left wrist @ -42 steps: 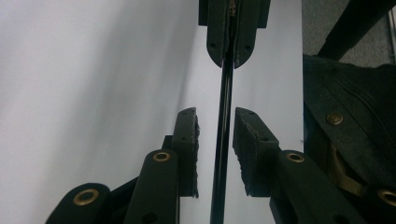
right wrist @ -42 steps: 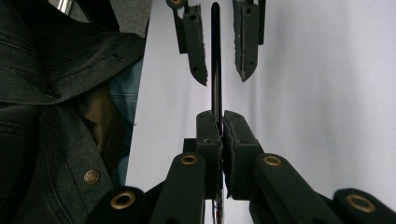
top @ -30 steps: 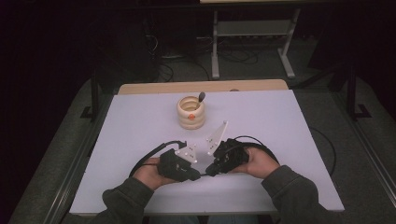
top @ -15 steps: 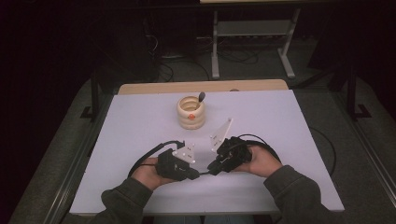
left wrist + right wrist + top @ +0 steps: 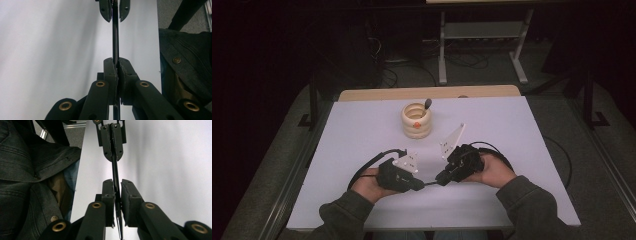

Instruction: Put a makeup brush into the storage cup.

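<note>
A thin black strip (image 5: 115,32) is held between the two tools above the near part of the white desk (image 5: 522,125). Its identity cannot be established, since it is presented edge-on in both gripper views and appears as a faint dark line between the tool tips in the high view (image 5: 428,184).

The left tool (image 5: 418,187) is pressed together on one end of the strip; in the left gripper view (image 5: 117,72) both pads are seen flat against it. The lower end of the strip is cut off by the frame edge.

The right tool (image 5: 439,180) has just been opening. In the right gripper view (image 5: 117,192) the strip (image 5: 115,170) lies against one jaw, while a narrow gap is visible at the other, so it is no longer pinched there. The far end of the strip is covered by the opposing tool in each gripper view.

A ribbed cream holder (image 5: 416,120) stands well apart, toward the far side of the desk, with a dark handle (image 5: 427,104) projecting from it. The contents of the holder cannot be made out beyond an orange spot. A dark sleeve (image 5: 27,152) is partly visible at the desk edge.
</note>
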Available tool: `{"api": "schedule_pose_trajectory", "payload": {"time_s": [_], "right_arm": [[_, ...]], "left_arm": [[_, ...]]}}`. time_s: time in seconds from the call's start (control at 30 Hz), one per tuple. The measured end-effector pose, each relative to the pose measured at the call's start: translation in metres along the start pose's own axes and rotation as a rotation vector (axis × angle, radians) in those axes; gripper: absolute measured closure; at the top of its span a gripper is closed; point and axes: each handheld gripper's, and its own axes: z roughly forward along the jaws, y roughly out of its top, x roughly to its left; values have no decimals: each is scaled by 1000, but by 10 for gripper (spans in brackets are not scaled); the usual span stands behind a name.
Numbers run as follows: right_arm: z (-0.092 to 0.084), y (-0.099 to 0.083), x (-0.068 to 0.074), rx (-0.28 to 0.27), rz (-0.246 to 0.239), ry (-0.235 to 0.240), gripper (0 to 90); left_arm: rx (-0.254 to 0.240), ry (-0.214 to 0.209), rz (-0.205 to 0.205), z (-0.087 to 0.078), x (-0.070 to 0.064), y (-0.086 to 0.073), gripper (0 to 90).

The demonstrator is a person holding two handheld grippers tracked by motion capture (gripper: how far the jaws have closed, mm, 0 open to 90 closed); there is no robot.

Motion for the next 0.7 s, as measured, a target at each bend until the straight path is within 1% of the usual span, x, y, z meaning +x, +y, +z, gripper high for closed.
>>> {"api": "schedule_pose_trajectory", "payload": {"time_s": [0.07, 0.13, 0.17, 0.2, 0.23, 0.3, 0.37, 0.43, 0.47, 0.5, 0.53, 0.57, 0.63, 0.67, 0.7], "right_arm": [[-1, -1, 0, -4, 3, -7, 755], [-1, -1, -1, -4, 1, -7, 761], [-1, -1, -1, -4, 2, -8, 784], [-1, -1, -2, -6, -8, -5, 816], [-1, -1, -1, -3, -3, -2, 823], [0, 0, 0, 5, -14, 7, 839], [0, 1, 1, 16, -25, -1, 843], [0, 2, 1, 25, -24, 7, 845], [-1, 3, 2, 31, -26, 8, 845], [-1, 5, 2, 41, -36, 4, 845], [-1, 6, 3, 44, -39, 1, 845], [-2, 8, 3, 39, -44, 2, 845], [-3, 10, 3, 35, -55, -6, 843], [-4, 10, 4, 25, -56, -9, 836], [-5, 10, 4, 18, -51, -17, 822]], "left_arm": [[-6, -6, 1, -2, 0, 0, 853], [-10, -4, 3, -3, 0, 0, 854], [-13, -2, -1, -4, 1, -1, 854], [-11, -3, -1, -4, 1, -1, 853], [-9, -3, 1, -4, 1, -1, 853], [-2, 3, 10, -3, 0, -1, 850], [-6, 4, -7, -2, 0, 0, 833], [-14, 4, -16, -1, 0, 1, 795], [-10, 0, -17, 0, -1, 2, 790], [-3, -2, -15, 0, -1, 3, 792], [-5, -8, -13, 1, -1, 3, 814], [1, -2, -10, 2, -2, 3, 839], [-3, 2, -10, 1, -2, 2, 844], [-14, 5, -11, 0, -2, 2, 846], [-8, 8, -3, -2, -1, 1, 847]]}}
